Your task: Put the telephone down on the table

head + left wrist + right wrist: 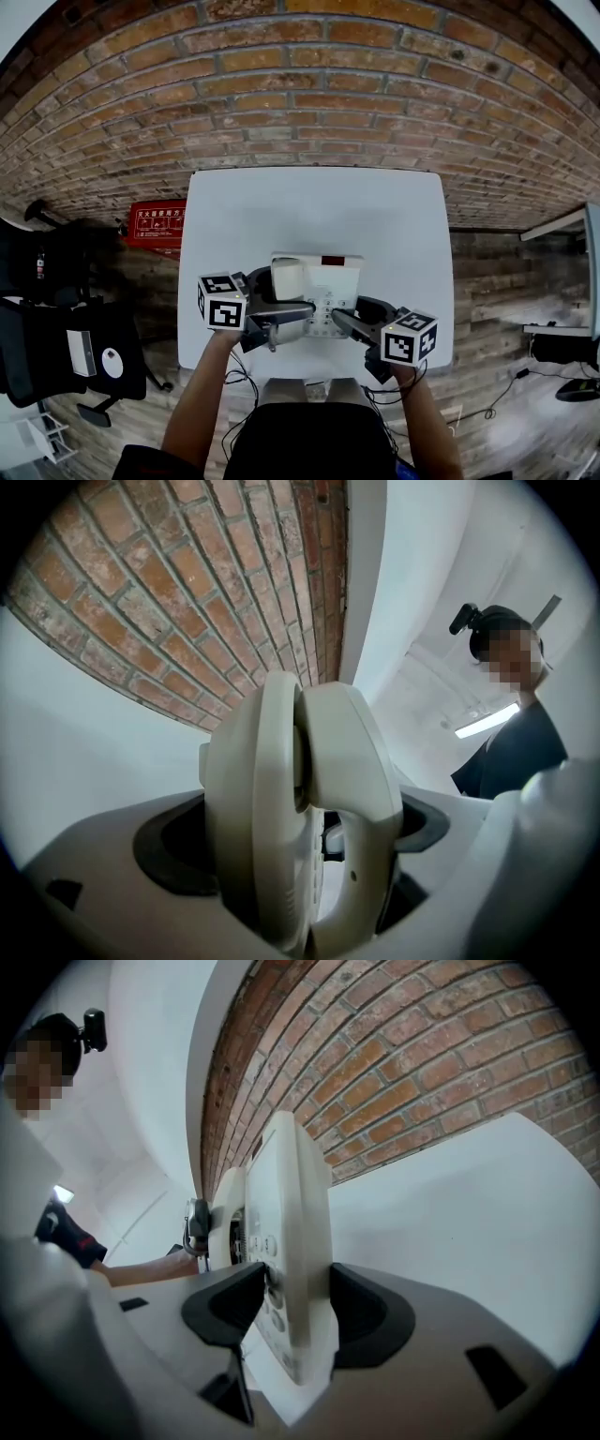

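Observation:
A white desk telephone (pixel 323 281) with its handset (pixel 288 278) on the left side is over the near part of the white table (pixel 309 211). I cannot tell whether it touches the tabletop. My left gripper (pixel 279 323) is shut on the telephone's left side, where the handset (pixel 349 780) and the body's edge fill the jaws (pixel 300 855). My right gripper (pixel 347 323) is shut on the right edge of the telephone (pixel 300 1232), its keypad facing left between the pads (pixel 298 1321).
A brick wall (pixel 309 84) runs behind the table. A red box (pixel 157 223) and a black office chair (pixel 66 347) stand on the floor at the left. Another desk's edge (pixel 562 225) shows at the right. Cables (pixel 239 380) hang below the table's near edge.

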Available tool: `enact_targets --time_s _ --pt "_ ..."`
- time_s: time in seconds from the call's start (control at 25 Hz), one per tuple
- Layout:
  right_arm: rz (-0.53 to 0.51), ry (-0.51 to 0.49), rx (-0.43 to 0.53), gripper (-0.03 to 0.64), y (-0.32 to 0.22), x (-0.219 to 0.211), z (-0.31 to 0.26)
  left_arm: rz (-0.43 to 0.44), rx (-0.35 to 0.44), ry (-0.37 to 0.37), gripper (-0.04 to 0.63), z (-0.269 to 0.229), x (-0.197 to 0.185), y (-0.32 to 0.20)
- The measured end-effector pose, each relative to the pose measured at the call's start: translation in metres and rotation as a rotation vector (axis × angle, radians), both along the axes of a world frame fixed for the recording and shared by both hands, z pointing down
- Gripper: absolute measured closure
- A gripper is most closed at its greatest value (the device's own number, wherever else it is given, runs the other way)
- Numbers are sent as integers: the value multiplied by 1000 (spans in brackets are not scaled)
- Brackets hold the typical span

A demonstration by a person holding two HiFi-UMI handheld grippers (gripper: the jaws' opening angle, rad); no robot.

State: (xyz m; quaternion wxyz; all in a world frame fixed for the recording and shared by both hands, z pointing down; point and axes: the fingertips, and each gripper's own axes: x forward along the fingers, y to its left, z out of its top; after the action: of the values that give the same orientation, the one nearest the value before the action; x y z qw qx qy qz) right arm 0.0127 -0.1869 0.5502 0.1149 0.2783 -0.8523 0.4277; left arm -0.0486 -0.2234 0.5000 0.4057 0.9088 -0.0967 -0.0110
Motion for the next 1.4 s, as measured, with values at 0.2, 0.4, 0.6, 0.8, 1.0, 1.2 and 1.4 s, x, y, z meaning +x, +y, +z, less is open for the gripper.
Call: enact_targets --time_s 0.2,0.4,0.6,0.8,1.0,1.2,1.4 --pt "15 15 -17 396 -1 -4 15 8 -13 -11 80 16 -2 -2" --pt "30 34 -35 396 -1 -3 29 20 -25 -14 71 32 0 -5" --pt "35 53 -41 396 -6 -1 37 19 -42 -9 71 43 1 -9" --pt "24 82 -47 396 -11 0 49 25 -40 -38 71 55 2 -13" --pt "23 97 -61 396 -15 -1 60 29 -60 -57 67 70 1 -16" --pt "33 99 -69 396 -22 -2 69 21 -72 -67 57 80 1 -24" --pt "41 106 -72 396 -31 -2 76 16 -92 -61 55 89 0 -33"
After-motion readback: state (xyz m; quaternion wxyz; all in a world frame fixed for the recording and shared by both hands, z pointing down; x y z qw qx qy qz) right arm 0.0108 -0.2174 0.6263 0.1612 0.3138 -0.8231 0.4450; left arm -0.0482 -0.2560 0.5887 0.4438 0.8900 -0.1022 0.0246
